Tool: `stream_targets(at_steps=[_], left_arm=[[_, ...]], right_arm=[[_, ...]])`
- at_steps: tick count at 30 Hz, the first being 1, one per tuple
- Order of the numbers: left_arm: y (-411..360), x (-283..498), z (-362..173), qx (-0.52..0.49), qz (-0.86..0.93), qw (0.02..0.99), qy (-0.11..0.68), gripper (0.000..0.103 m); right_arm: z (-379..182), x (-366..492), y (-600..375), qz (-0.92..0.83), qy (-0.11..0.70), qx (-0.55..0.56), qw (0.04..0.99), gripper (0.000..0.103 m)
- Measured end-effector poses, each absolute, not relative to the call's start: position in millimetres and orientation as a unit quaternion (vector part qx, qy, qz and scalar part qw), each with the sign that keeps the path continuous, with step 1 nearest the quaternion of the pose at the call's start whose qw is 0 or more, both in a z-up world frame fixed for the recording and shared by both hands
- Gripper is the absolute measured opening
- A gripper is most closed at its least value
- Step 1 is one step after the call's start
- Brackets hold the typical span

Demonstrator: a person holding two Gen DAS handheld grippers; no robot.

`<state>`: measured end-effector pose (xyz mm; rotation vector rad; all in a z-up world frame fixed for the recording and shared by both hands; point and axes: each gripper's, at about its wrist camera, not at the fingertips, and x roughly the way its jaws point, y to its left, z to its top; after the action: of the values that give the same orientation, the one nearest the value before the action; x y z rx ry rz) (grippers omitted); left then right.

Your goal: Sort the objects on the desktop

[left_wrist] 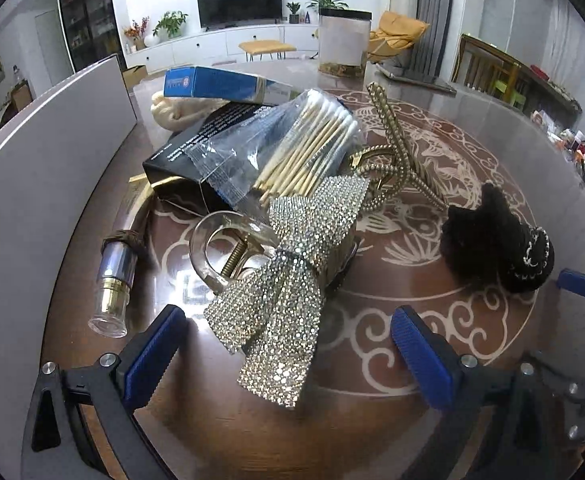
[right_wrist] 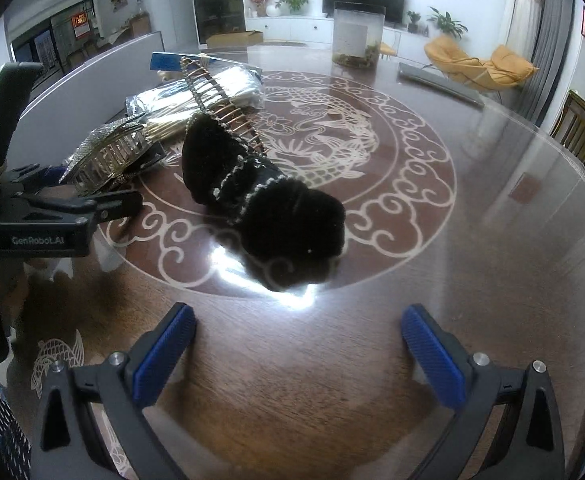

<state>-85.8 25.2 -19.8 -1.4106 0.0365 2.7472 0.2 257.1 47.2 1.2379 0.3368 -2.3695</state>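
Table: glossy, slippery. Black fuzzy hair bow, soft and light, lies just right of the rhinestone bow; probably best pinched at its trimmed middle. Left gripper and right gripper: spread wide, empty.

Silver rhinestone bow, black fuzzy clip

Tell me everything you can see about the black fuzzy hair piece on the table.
The black fuzzy hair piece lies flat on the brown patterned table, elongated, made of plush lobes with thin pale beaded trim across its middle. Its far end touches or overlaps a gold-toothed hair comb. It lies apart from both grippers, ahead of the open right gripper.
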Motion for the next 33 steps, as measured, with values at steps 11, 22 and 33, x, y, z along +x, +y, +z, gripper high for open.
stream_targets(at_steps=[11, 22, 33], left_arm=[[25.5, -84.6, -20.3, -0.457, 0.889, 0.027, 0.012, 0.103], [25.7, -84.2, -20.6, -0.456, 0.889, 0.027, 0.013, 0.103], [25.8, -83.6, -20.7, -0.456, 0.890, 0.027, 0.013, 0.103]], right_arm=[[46.7, 0.0, 257.1, -0.858, 0.121, 0.448, 0.221, 0.103], [46.9, -0.2, 259.1, -0.859, 0.119, 0.447, 0.217, 0.103], [46.9, -0.7, 259.0, -0.859, 0.119, 0.448, 0.217, 0.103]])
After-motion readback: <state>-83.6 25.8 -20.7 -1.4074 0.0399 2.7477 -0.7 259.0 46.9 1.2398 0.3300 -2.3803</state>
